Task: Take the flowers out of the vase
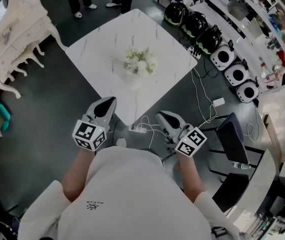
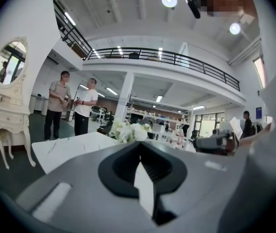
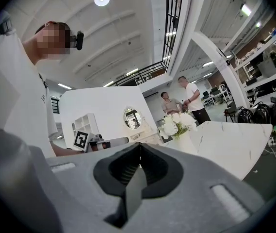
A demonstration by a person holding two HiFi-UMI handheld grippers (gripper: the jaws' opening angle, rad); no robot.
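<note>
A bunch of white flowers stands in a white vase at the middle of a white marble table. Both grippers hover off the table's near corner, pointing toward it and well short of the flowers. My left gripper is shut and empty, and so is my right gripper. In the left gripper view the shut tips line up below the flowers. In the right gripper view the tips sit left of the flowers and vase.
A power strip with white cables lies on the floor by the table's near corner. A black chair stands at the right, a white dressing table at the left. Two people stand beyond the table.
</note>
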